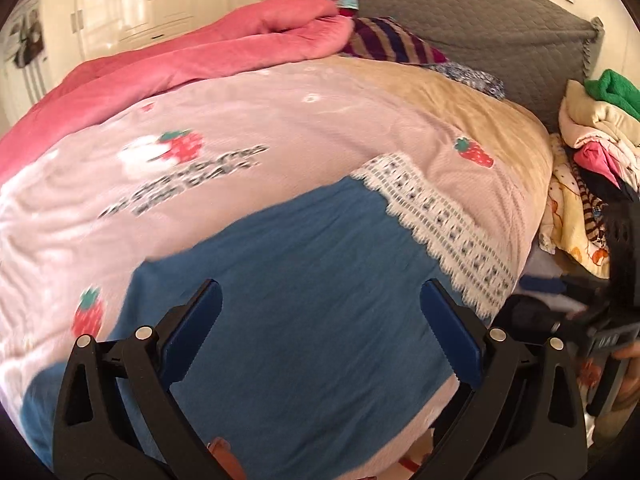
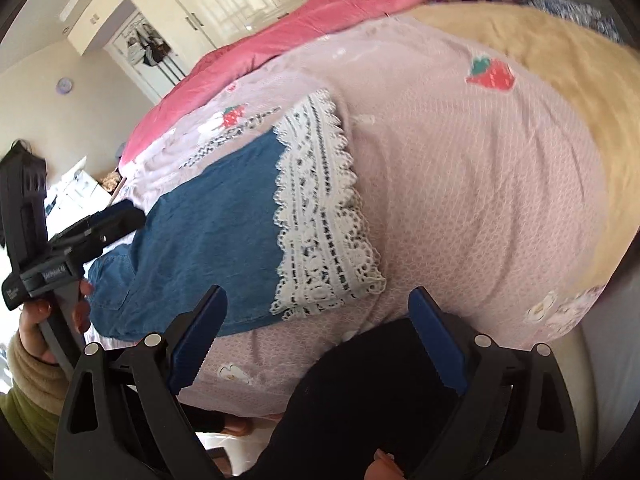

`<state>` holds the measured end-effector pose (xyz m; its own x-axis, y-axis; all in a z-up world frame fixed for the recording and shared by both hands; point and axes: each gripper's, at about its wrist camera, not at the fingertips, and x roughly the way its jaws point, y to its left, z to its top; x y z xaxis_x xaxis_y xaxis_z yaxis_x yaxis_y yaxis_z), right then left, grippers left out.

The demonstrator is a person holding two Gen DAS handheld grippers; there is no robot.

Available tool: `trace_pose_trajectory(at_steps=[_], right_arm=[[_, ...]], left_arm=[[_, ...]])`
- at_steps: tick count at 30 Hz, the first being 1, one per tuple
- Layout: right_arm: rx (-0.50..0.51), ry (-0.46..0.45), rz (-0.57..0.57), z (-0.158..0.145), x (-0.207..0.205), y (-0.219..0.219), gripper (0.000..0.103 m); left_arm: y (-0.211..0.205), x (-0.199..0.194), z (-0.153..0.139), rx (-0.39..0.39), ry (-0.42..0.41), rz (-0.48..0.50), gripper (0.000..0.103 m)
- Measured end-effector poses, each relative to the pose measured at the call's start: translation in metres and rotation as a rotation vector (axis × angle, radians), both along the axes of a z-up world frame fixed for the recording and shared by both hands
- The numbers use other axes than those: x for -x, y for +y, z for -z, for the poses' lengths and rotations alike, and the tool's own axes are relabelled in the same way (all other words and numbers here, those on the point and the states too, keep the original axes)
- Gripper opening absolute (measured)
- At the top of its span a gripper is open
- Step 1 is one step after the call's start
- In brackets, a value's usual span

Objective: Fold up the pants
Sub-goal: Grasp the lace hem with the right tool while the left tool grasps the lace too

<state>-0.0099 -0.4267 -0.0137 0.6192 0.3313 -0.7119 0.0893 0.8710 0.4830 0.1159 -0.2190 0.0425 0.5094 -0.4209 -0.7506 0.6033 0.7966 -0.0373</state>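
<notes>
Place: I'm looking into a home bedroom | bed under a pink strawberry-print cover, with a rumpled pink quilt | grey quilted headboard behind it | cream built-in wardrobes along the wall | heap of loose laundry beside the bed.

Both views are bright with soft daylight, and the glossy wardrobe doors carry white window glare. Shadows on the pink bedspread are faint. Motion blur smears its printed lettering and the lace trim in the left wrist view. Fisheye distortion bulges the bed and bends the edges, with dark vignetting at the corners.
</notes>
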Motion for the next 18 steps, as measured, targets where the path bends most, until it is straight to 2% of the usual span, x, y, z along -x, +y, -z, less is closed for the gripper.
trace_pose_trajectory(at_steps=[5, 6, 10, 11, 13, 14, 18], right_arm=[[-0.076, 0.030, 0.014, 0.008, -0.011, -0.002, 0.089], [-0.081, 0.029, 0.014, 0.008, -0.013, -0.002, 0.082], [-0.072, 0.017, 0.015, 0.008, -0.018, 0.004, 0.069], [-0.066, 0.015, 0.023, 0.008, -0.019, 0.004, 0.063], [-0.065, 0.005, 0.040, 0.007, -0.016, 0.003, 0.056], [-0.066, -0.001, 0.049, 0.007, -0.014, 0.002, 0.051], [-0.086, -0.024, 0.075, 0.008, -0.005, -0.004, 0.043]], left_arm=[[-0.032, -0.032, 0.006, -0.029, 0.028, 0.024, 0.093], [-0.038, -0.038, 0.009, -0.037, 0.034, 0.029, 0.093], [-0.059, -0.068, 0.026, -0.072, 0.067, 0.032, 0.093], [-0.063, -0.074, 0.030, -0.083, 0.068, 0.035, 0.093], [-0.073, -0.087, 0.037, -0.102, 0.067, 0.047, 0.093], [-0.076, -0.092, 0.039, -0.099, 0.071, 0.055, 0.093], [-0.088, -0.110, 0.045, -0.056, 0.112, 0.106, 0.093]])
